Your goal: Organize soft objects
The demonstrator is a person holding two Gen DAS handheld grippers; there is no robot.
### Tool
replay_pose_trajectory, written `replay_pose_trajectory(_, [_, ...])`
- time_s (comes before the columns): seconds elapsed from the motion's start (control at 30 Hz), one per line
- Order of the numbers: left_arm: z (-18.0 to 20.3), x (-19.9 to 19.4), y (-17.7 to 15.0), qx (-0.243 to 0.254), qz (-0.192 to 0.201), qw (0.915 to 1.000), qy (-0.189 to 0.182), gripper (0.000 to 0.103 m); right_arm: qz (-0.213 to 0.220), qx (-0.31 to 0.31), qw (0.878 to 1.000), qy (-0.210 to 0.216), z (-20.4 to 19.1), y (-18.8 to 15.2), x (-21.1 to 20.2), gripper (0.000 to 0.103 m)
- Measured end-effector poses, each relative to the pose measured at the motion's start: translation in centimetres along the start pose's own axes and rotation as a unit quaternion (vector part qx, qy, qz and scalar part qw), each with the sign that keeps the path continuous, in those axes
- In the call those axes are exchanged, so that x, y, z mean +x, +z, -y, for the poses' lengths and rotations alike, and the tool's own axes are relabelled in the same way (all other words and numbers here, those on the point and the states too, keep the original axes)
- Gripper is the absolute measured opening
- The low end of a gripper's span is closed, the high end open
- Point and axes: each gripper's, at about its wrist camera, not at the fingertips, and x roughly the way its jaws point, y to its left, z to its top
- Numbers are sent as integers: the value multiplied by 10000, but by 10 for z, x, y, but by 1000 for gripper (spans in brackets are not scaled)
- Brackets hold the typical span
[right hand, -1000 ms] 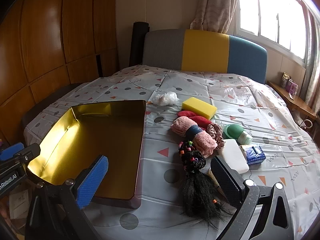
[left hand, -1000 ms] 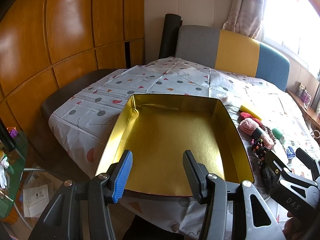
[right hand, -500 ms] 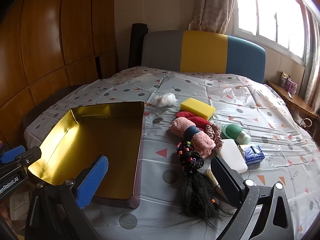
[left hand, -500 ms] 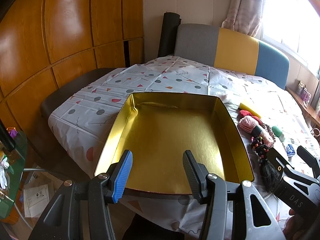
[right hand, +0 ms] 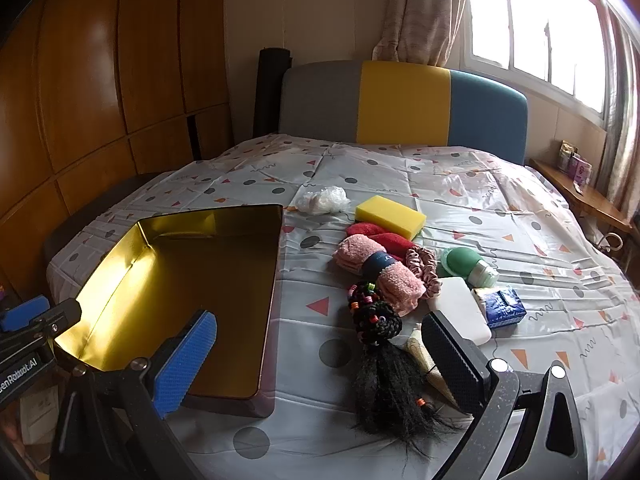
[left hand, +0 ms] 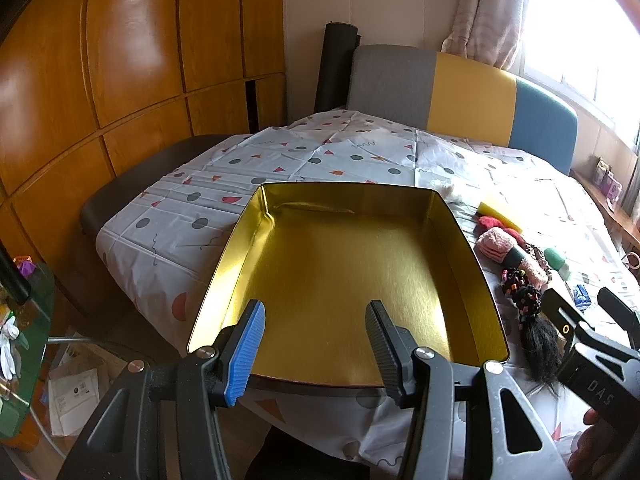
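An empty gold tray (left hand: pixel 344 264) lies on the patterned tablecloth; it also shows at the left of the right wrist view (right hand: pixel 180 280). My left gripper (left hand: pixel 316 344) is open and empty, hovering over the tray's near edge. My right gripper (right hand: pixel 320 360) is open and empty, above a black hairpiece with beads (right hand: pixel 384 352). Beside it lie a pink rolled towel (right hand: pixel 376 272), a red cloth (right hand: pixel 384 236), a yellow sponge (right hand: pixel 390 216), a pink scrunchie (right hand: pixel 424 268) and a crumpled plastic bag (right hand: pixel 324 200).
A green bottle (right hand: pixel 468 264), a white block (right hand: pixel 460 312) and a blue tissue pack (right hand: pixel 502 306) lie right of the soft things. A grey, yellow and blue headboard (right hand: pixel 400 108) stands behind the table. Wooden wardrobe panels (left hand: pixel 120 80) stand at the left.
Both grippers have pulled back and risen slightly, so the tray and objects sit a little farther away. Nothing was grasped or moved.
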Motion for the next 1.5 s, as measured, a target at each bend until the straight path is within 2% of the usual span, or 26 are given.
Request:
replay_pose_trajectory(0.27, [11,5,3,210,-88,9997,-124,53,27,237,9997,-50,29,8,1,103])
replay_pose_trajectory(0.33, [14,7,5,298,-136,9990,-309,54,13,355,9994,-59,43,12,3,103])
replay_pose_trajectory(0.4, [19,9,7,362,-237,9963,-737,58,-20,573,9984,-31,67,18,4,103])
replay_pose_trajectory(0.5, [35,13,14,497,-511,9831,-1687,67,-103,865,9962,8,105,26,7,103])
replay_pose_trajectory(0.53, [43,13,16,586,-563,9788,-1882,70,-152,1033,9945,37,123,29,10,103])
replay_pose_trajectory(0.63, [72,13,23,920,-635,9725,-2041,70,-369,1463,9885,35,171,33,19,103])
replay_pose_trajectory(0.73, [107,18,26,1310,-775,9605,-2328,69,-502,1774,9827,-151,213,26,28,103])
replay_pose_trajectory(0.8, [132,24,26,1467,-1037,9465,-2680,69,-568,2028,9773,-241,235,17,33,103])
replay_pose_trajectory(0.9, [164,41,23,1582,-1529,9297,-2954,66,-762,2615,9619,-251,259,8,41,103])
replay_pose_trajectory(0.97, [182,52,21,1598,-1766,9249,-2963,57,-652,2773,9584,-192,266,9,39,103])
replay_pose_trajectory(1.1, [210,75,23,1670,-2061,9241,-2752,49,-573,2662,9620,-198,263,12,35,103])
replay_pose_trajectory(1.33, [240,119,27,1566,-2422,9269,-2401,43,-549,2631,9632,-66,261,13,35,103])
replay_pose_trajectory(1.4, [251,130,24,1738,-2455,9295,-2134,43,-556,2651,9626,-37,261,13,35,103])
replay_pose_trajectory(1.5, [258,139,17,1871,-2583,9245,-2088,37,-597,2647,9625,-28,262,13,37,103])
